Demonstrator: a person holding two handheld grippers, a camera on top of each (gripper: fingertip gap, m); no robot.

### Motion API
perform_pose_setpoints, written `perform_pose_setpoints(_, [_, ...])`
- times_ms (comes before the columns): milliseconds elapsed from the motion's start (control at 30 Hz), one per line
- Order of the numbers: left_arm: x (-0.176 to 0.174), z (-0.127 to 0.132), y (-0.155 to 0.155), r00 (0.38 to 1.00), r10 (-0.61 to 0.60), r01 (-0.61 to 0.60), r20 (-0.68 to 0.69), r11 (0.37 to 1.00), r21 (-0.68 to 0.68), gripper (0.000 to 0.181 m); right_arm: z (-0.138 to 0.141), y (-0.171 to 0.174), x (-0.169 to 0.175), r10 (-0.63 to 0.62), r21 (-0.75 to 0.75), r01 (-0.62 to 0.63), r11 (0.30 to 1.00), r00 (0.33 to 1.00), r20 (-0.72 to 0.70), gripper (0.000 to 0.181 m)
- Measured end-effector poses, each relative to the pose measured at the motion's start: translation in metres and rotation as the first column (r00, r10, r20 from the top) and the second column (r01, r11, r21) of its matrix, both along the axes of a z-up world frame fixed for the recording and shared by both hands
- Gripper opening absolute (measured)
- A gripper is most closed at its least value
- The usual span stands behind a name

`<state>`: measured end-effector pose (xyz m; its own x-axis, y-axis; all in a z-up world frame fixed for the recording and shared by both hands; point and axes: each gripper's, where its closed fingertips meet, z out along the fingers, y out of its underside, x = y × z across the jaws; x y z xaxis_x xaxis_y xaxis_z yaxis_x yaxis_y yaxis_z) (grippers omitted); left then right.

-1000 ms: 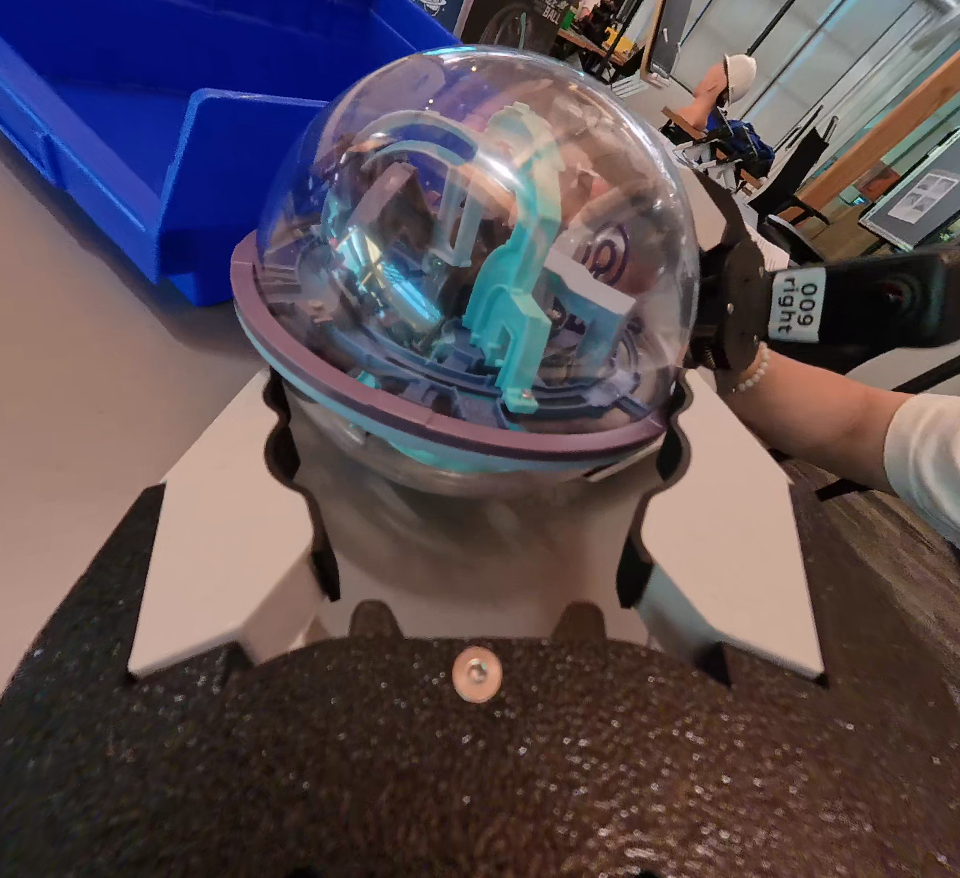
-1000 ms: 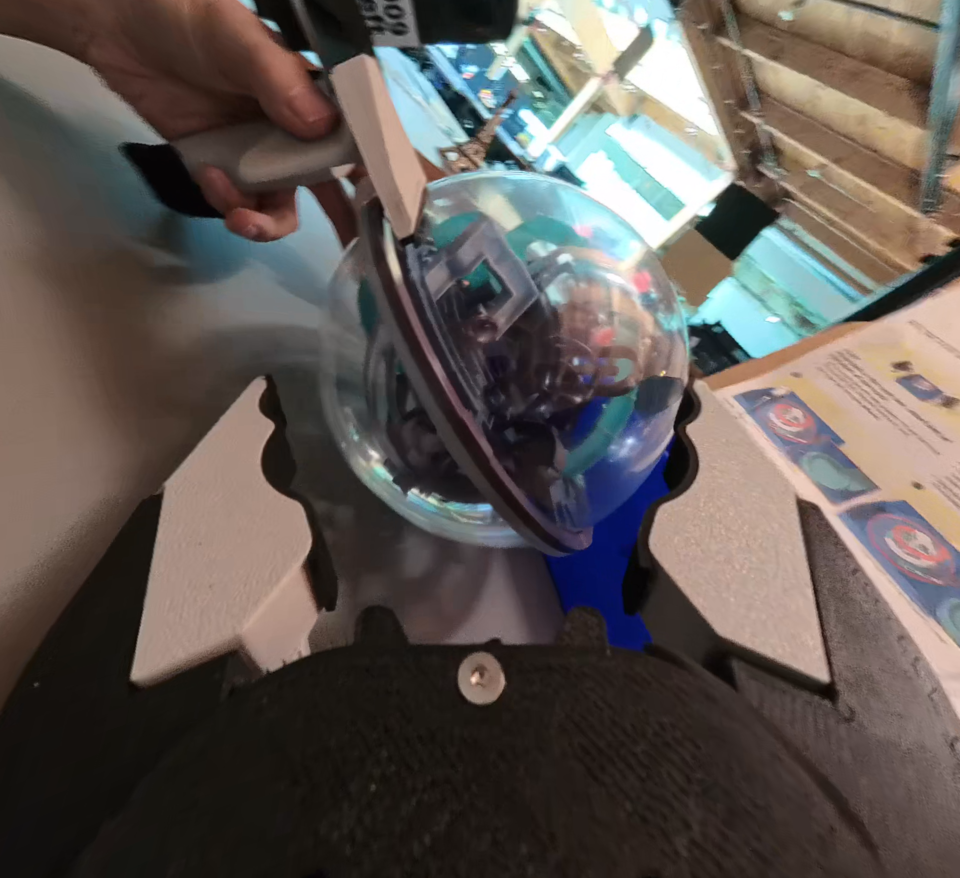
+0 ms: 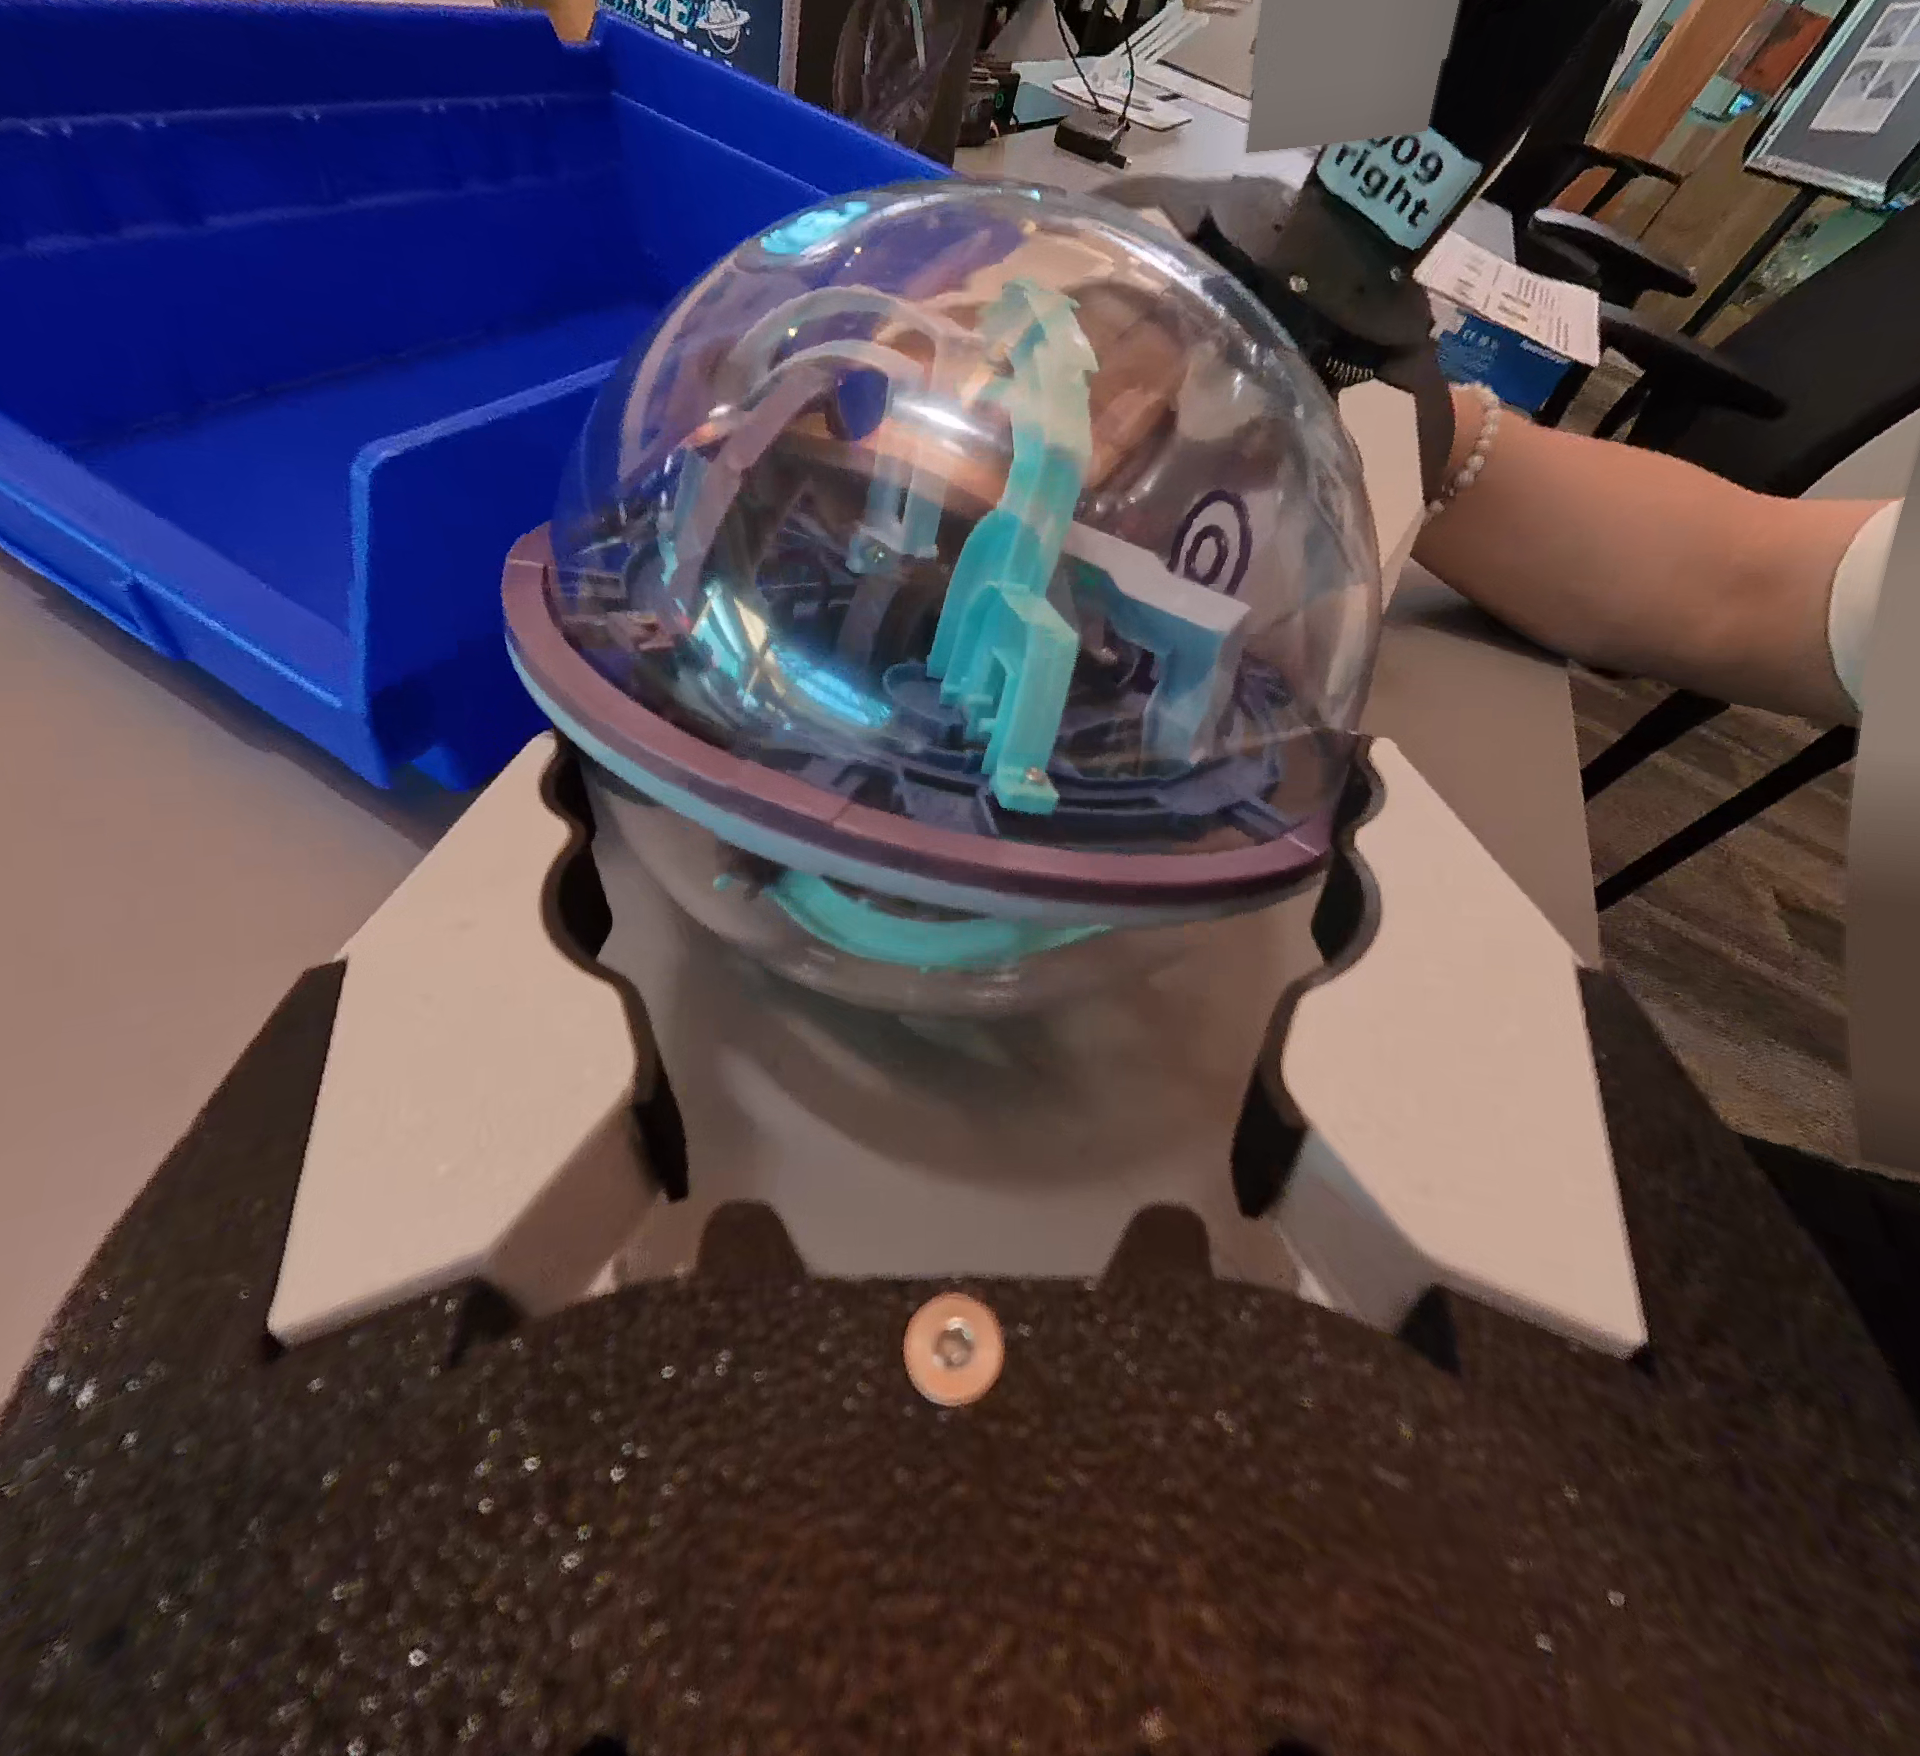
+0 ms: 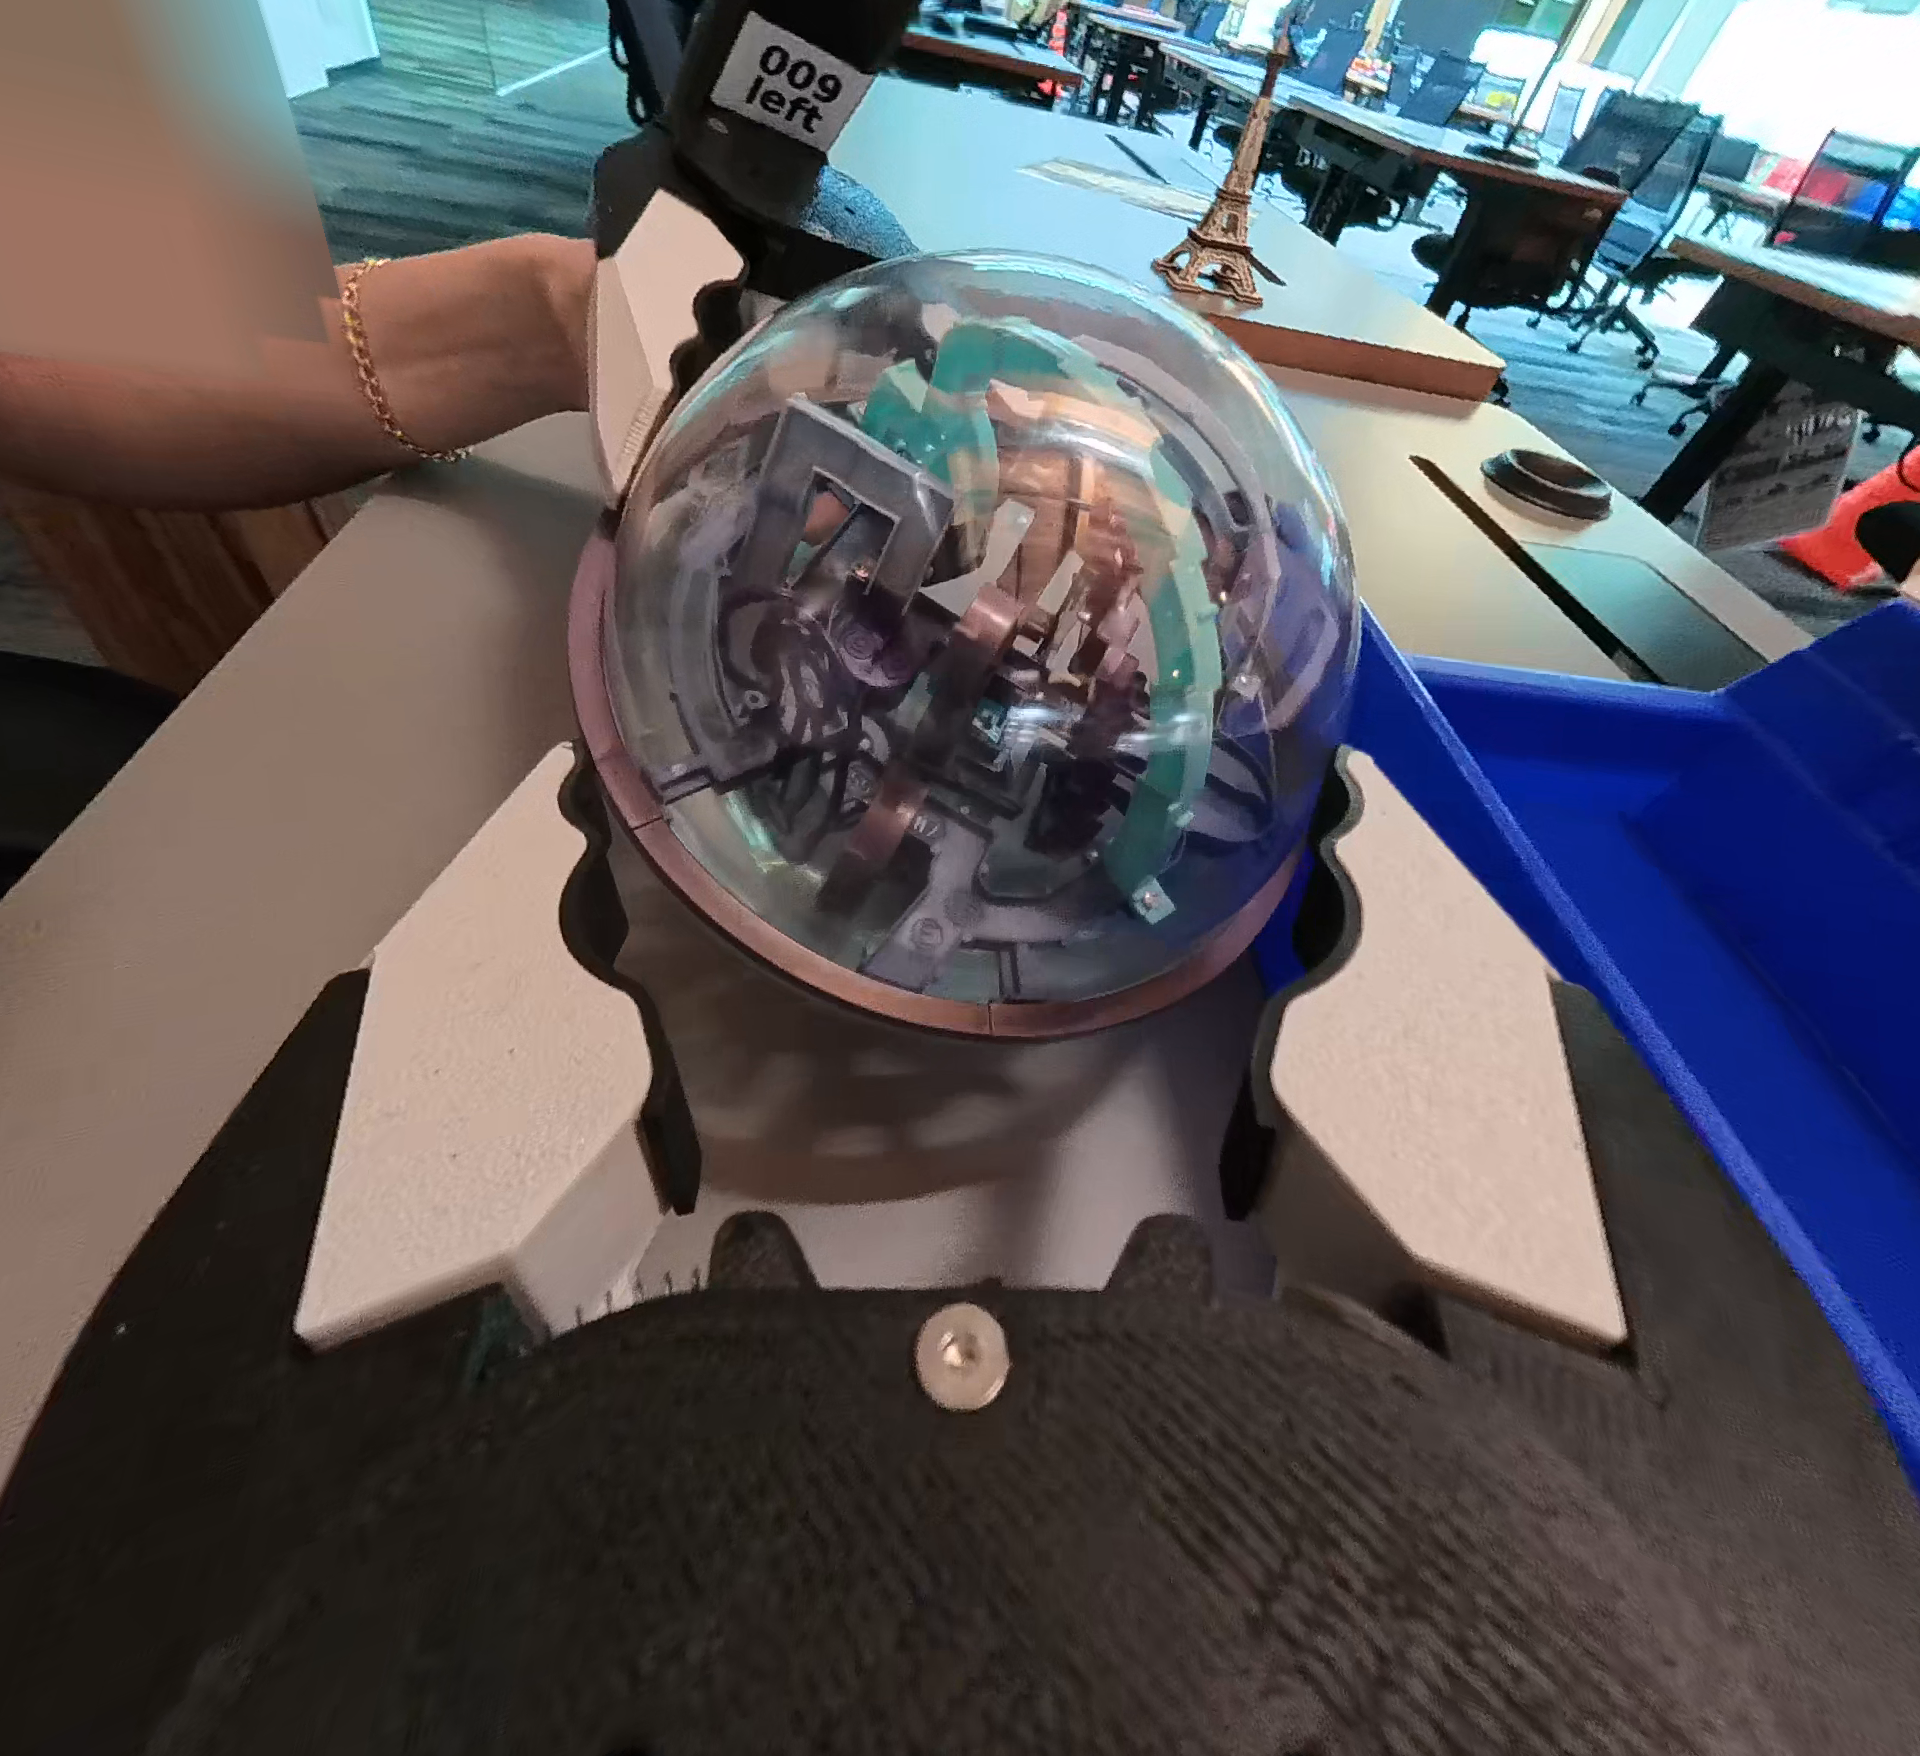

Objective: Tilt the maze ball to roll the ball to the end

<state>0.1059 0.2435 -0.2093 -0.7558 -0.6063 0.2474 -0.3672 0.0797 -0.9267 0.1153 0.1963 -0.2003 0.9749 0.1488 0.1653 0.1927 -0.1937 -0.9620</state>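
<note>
A clear plastic maze ball (image 3: pixel 940 626) with teal and purple tracks sits straight ahead between both grippers, above the grey table (image 3: pixel 156 875). The left gripper (image 3: pixel 951 833) and right gripper (image 4: pixel 956 833) each pinch its lower half from opposite sides. Its purple equator ring, steeply tilted a second ago, is now nearly level.

Clear maze ball (image 3: pixel 956 605), purple band around the middle, teal and grey tracks inside. Held off the table, tilted, band sloping, near the table's edge.
</note>
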Motion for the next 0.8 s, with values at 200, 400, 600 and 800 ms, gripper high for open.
perform_pose_setpoints(200, [0.0093,0.0074,0.0035,0.998,-0.020,0.018,-0.053,0.999,-0.046,0.136,-0.0044,0.0027,0.0045,-0.060,0.027,0.064,0.998,0.992,-0.113,0.131])
perform_pose_setpoints(400, [0.0101,0.0076,0.0028,0.995,-0.048,0.044,-0.088,0.998,-0.045,0.137,-0.0049,0.0026,0.0039,-0.086,0.023,0.091,0.996,0.986,-0.145,0.131])
perform_pose_setpoints(600, [0.0106,0.0080,0.0031,0.993,-0.057,0.050,-0.108,0.997,-0.063,0.137,-0.0043,0.0033,0.0039,-0.095,0.025,0.101,0.995,0.980,-0.172,0.131])
perform_pose_setpoints(800, [0.0101,0.0097,0.0054,0.992,-0.076,0.065,-0.100,0.992,-0.112,0.137,-0.0035,0.0054,0.0012,-0.123,0.040,0.132,0.990,0.974,-0.188,0.130])
